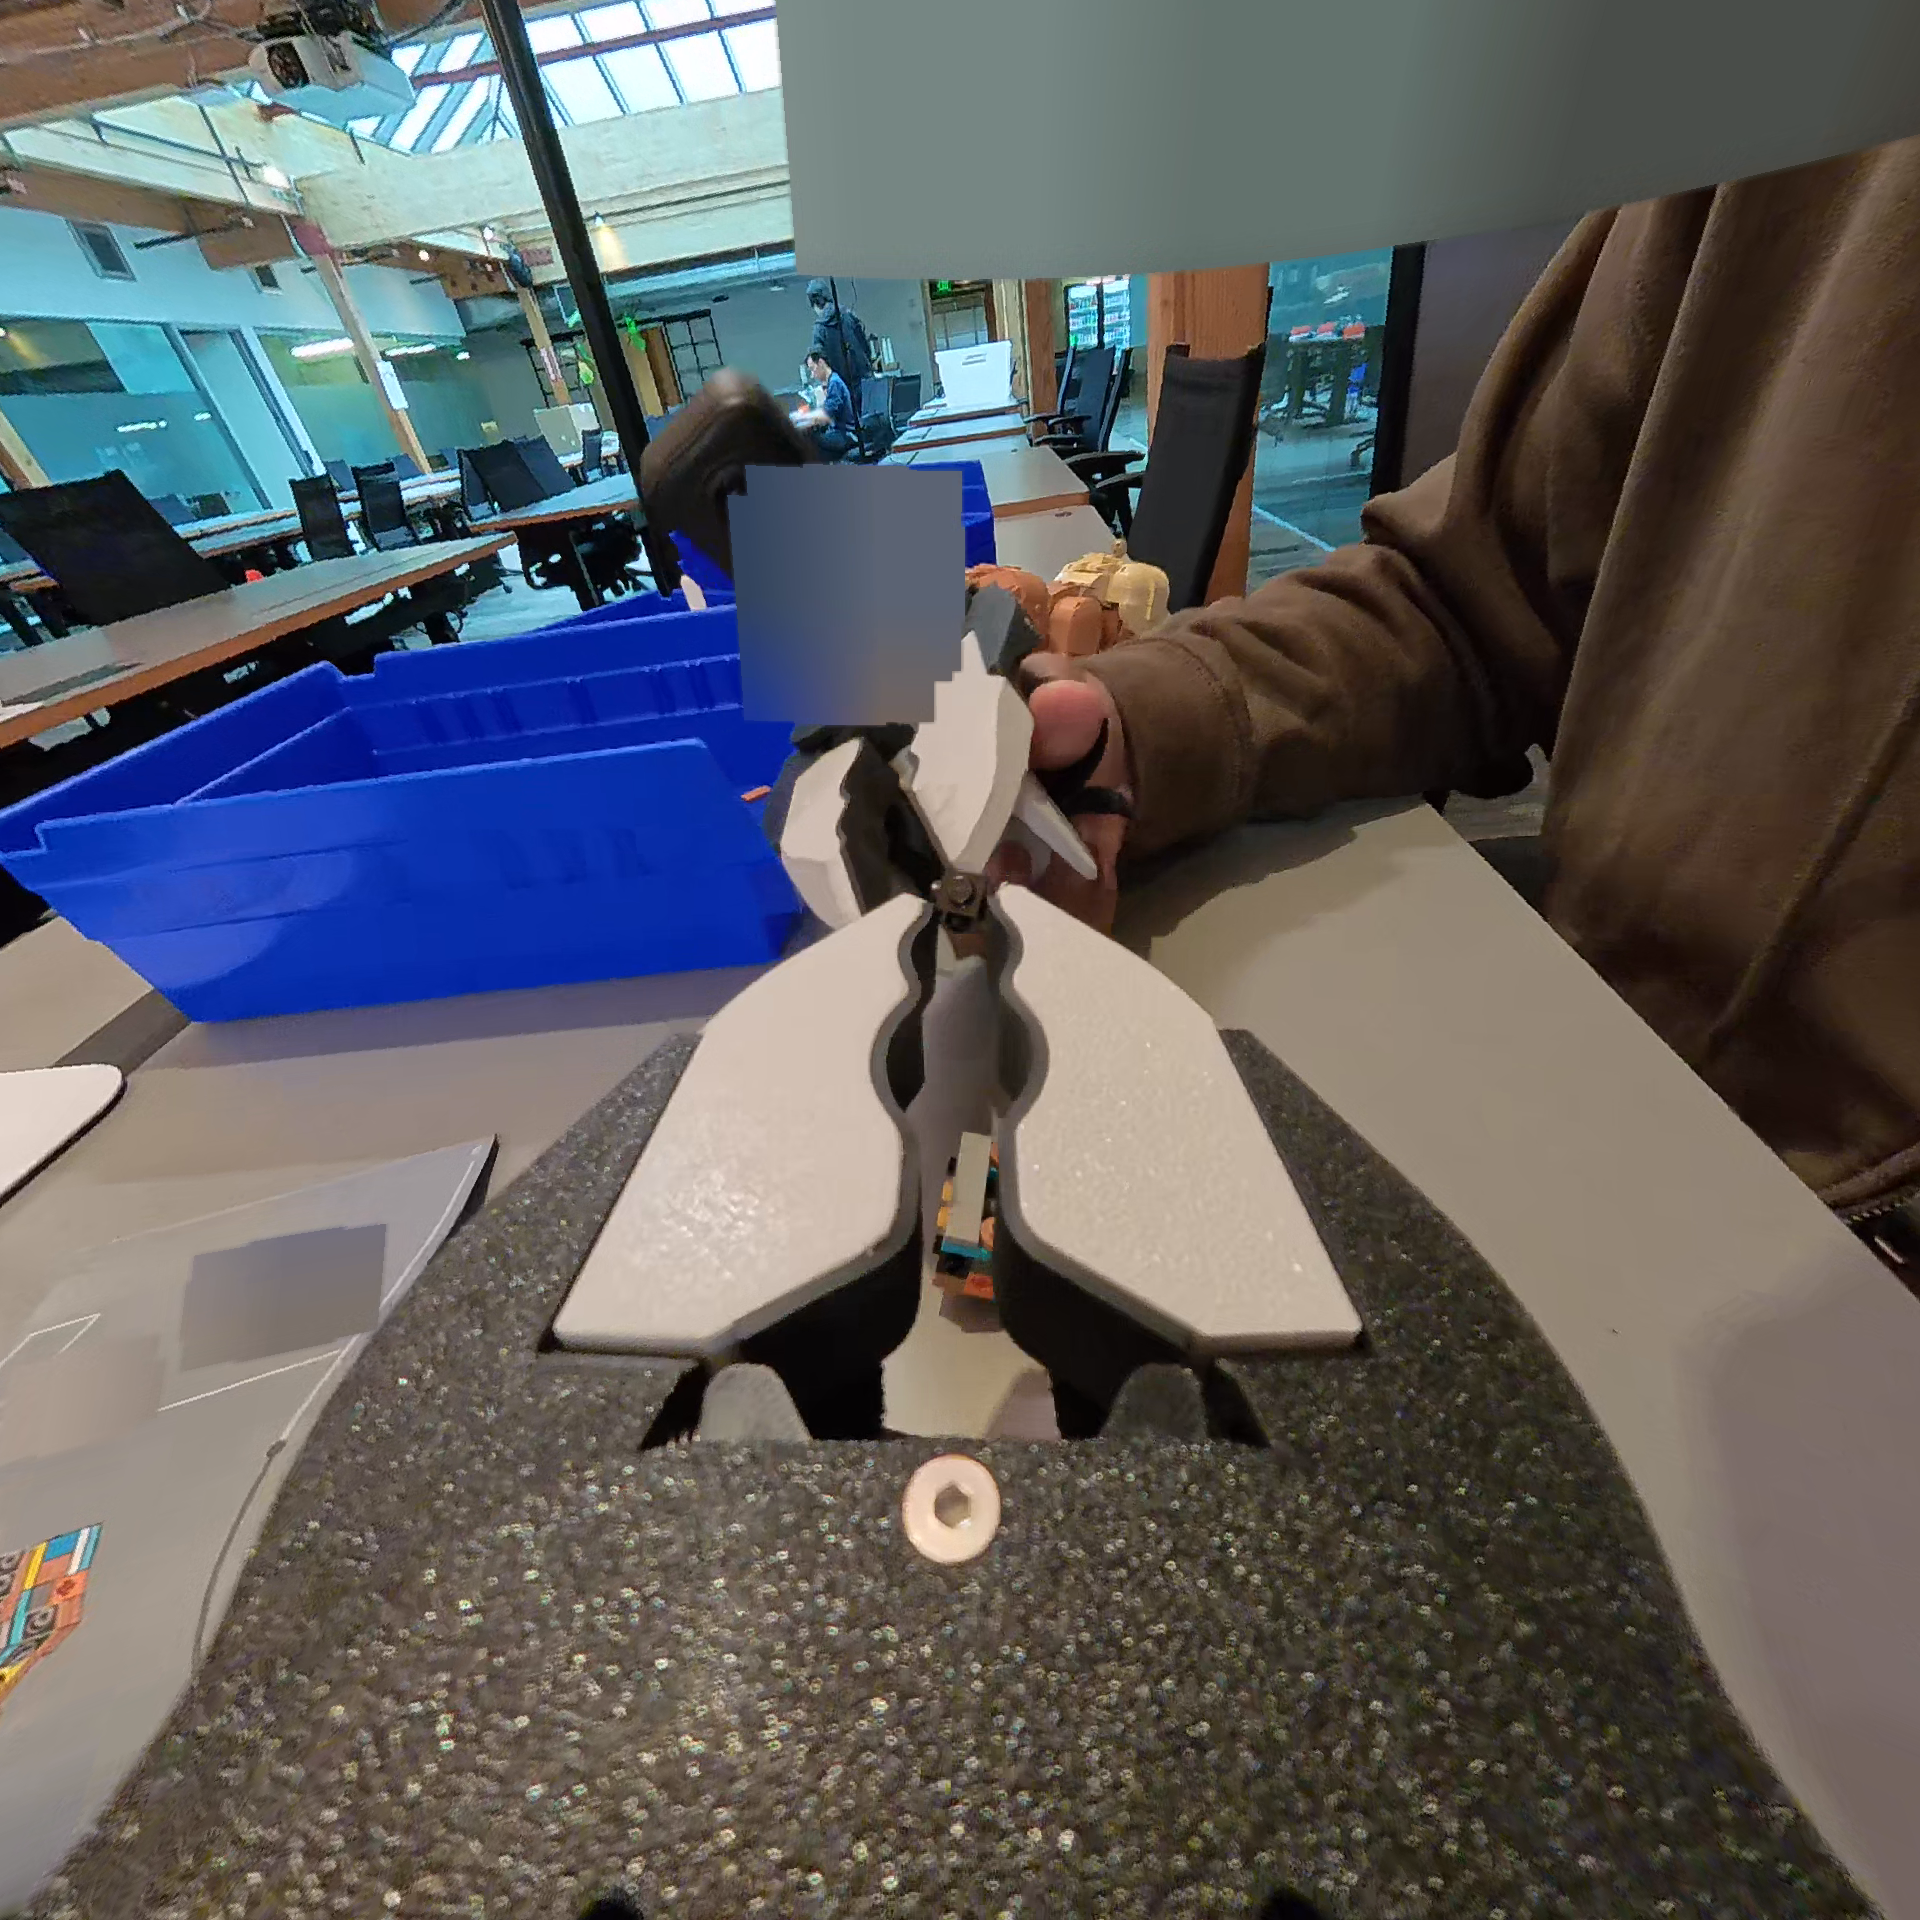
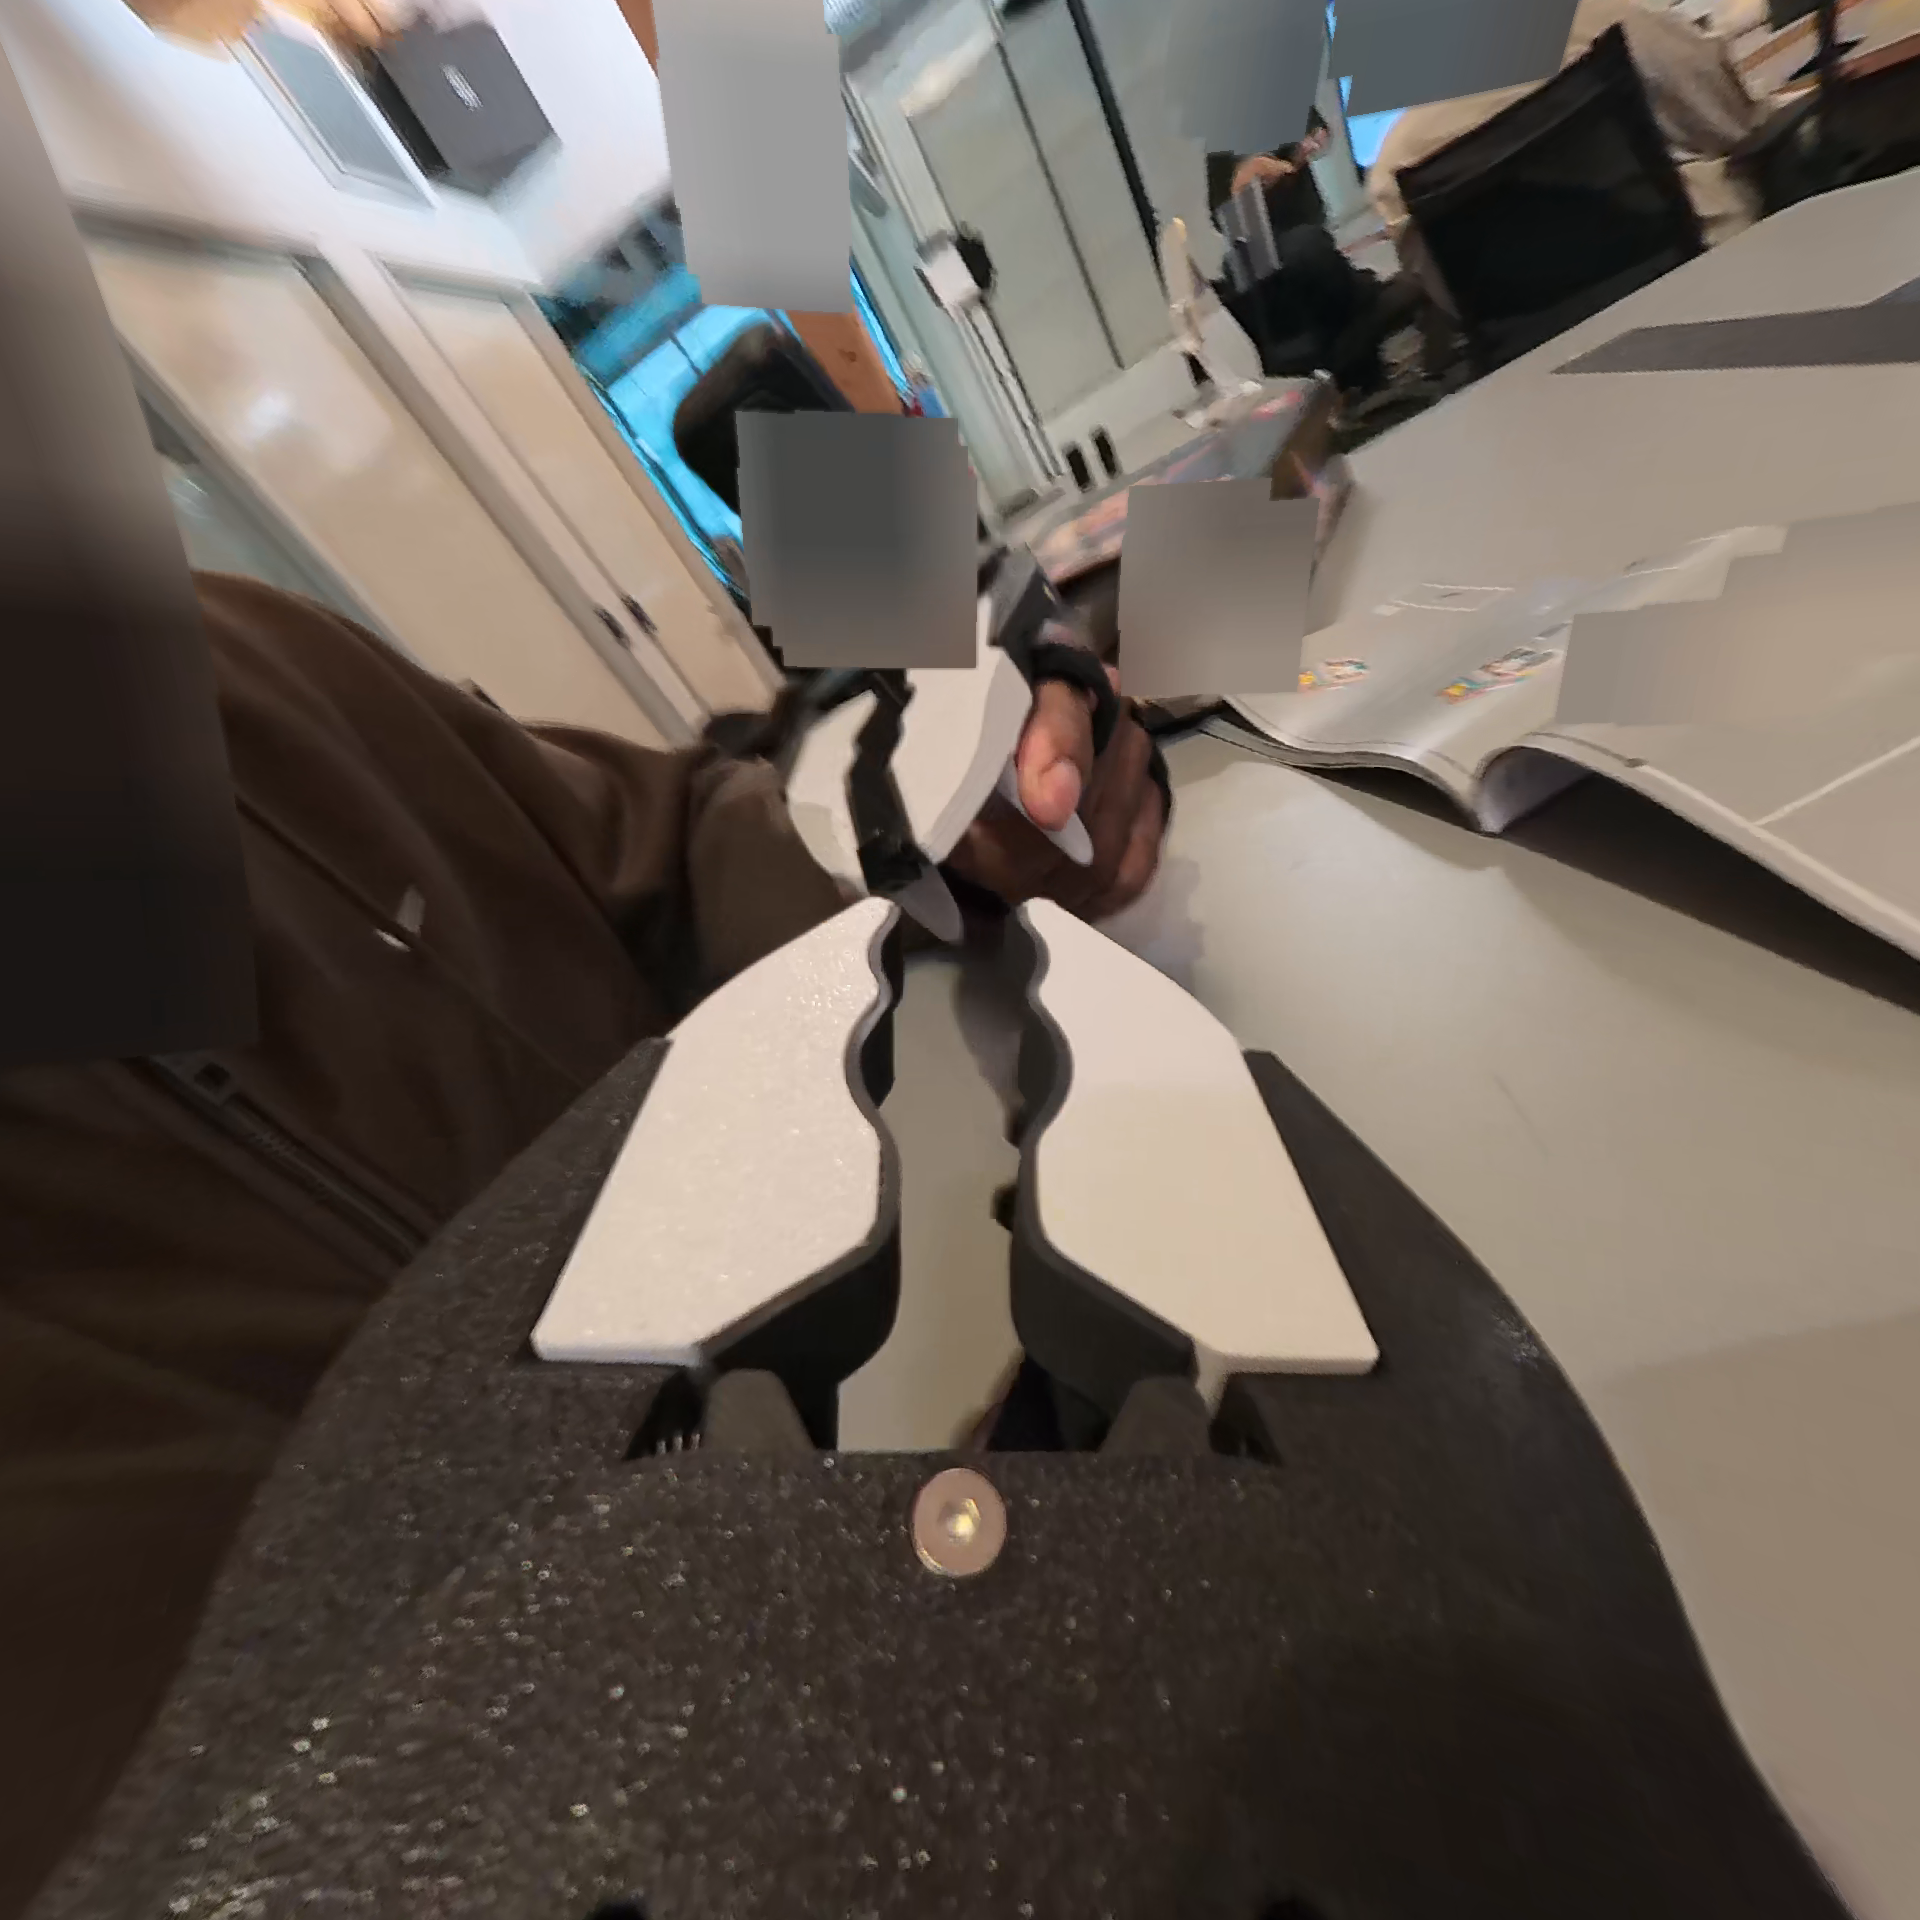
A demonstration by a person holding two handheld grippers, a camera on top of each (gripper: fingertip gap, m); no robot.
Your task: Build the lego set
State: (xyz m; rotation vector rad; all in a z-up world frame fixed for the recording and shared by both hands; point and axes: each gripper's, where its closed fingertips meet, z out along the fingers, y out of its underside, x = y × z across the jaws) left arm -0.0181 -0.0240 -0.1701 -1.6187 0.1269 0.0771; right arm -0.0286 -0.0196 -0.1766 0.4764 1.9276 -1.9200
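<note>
In the left wrist view the left gripper (image 1: 961,920) is seen with its tips drawn nearly together at 12 o'clock, and a small dark lego piece (image 1: 958,902) is pinched between them. Meeting those tips from 12 o'clock, the right gripper (image 1: 935,800) is held by a hand (image 1: 1075,769) in a brown sleeve (image 1: 1403,665); whether it also grips the piece cannot be told from this view. Through the gap between the left fingers (image 1: 790,1143), toward 6 o'clock, a multicoloured lego assembly (image 1: 966,1226) is seen lying on the grey table (image 1: 1403,1039). Blue bins (image 1: 416,831) stand at 9 to 10 o'clock, an open instruction booklet (image 1: 260,1299) lies at 8 o'clock, and tan and brown lego figures (image 1: 1091,603) stand at 1 o'clock behind the hand. In the right wrist view the right gripper's own tips are set slightly apart with nothing visibly clamped, and the left gripper (image 2: 940,914) is pointed into the gap from 12 o'clock; the piece cannot be made out here. A handover or alignment in mid-air is judged to be under way. The piece could be dropped if one grip were released before the other had closed, could be twisted askew by the narrow tips, or could be flicked toward the table edge or into the bins, where it would be hard to recover.
</note>
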